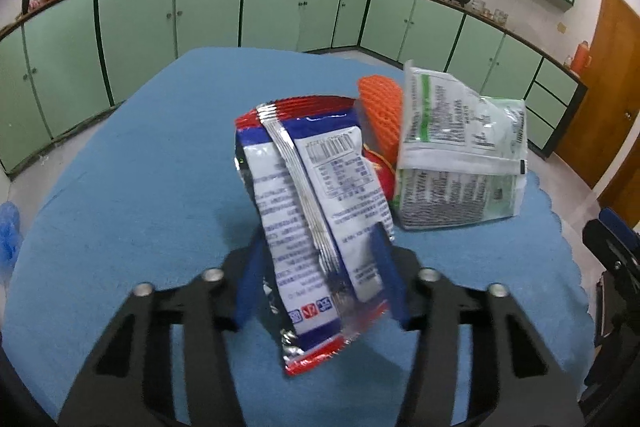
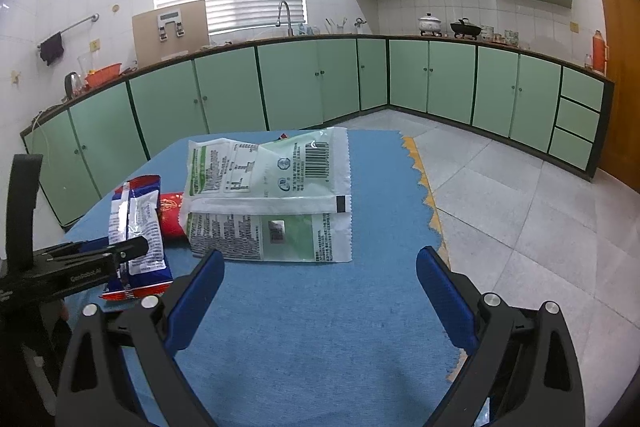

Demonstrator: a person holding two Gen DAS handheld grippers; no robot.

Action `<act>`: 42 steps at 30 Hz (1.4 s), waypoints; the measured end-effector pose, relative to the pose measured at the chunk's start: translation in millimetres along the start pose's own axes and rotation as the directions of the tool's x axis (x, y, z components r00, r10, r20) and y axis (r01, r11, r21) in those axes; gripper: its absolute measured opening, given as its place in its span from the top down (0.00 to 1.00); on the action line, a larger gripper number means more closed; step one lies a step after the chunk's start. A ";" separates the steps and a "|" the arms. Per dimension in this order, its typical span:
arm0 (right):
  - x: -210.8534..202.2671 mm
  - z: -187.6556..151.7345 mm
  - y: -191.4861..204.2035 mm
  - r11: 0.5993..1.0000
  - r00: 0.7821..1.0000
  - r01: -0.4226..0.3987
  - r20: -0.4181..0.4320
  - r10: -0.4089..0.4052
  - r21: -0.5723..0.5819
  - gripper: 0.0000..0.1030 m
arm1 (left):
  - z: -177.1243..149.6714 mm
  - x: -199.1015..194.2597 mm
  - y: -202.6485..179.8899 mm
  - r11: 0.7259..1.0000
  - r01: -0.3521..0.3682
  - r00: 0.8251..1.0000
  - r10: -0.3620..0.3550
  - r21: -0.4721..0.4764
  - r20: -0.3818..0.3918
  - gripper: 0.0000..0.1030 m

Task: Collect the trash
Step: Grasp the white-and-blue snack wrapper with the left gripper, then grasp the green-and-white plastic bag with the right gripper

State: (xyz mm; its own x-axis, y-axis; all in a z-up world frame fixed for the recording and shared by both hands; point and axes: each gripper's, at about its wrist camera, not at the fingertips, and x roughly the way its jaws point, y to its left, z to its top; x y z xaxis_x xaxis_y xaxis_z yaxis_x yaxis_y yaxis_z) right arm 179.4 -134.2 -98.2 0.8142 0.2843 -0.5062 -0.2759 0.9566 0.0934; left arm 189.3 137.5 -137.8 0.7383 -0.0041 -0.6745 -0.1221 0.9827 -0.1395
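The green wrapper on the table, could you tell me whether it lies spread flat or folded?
Folded. The green wrapper is creased across its middle: the upper half tilts up and the lower half lies on the blue cloth.

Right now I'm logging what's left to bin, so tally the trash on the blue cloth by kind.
Printed plastic snack bags: 2, the blue-and-white bag and the green-and-white bag
Orange foam nets: 1
Red packets: 1
Total: 4
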 end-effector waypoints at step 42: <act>88.7 64.2 -23.5 0.984 0.982 -0.178 -0.056 0.178 0.008 0.13 | 35.8 -15.2 -33.9 1.000 -0.018 0.978 0.014 0.016 0.206 0.98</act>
State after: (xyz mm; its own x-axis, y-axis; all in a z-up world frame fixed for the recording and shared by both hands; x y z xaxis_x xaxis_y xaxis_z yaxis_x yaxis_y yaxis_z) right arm 290.8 -127.4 -90.3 0.7222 0.4465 -0.5283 -0.4128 0.8911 0.1888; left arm 206.0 110.9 -96.9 0.8574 0.0480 -0.5124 -0.1246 0.9854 -0.1162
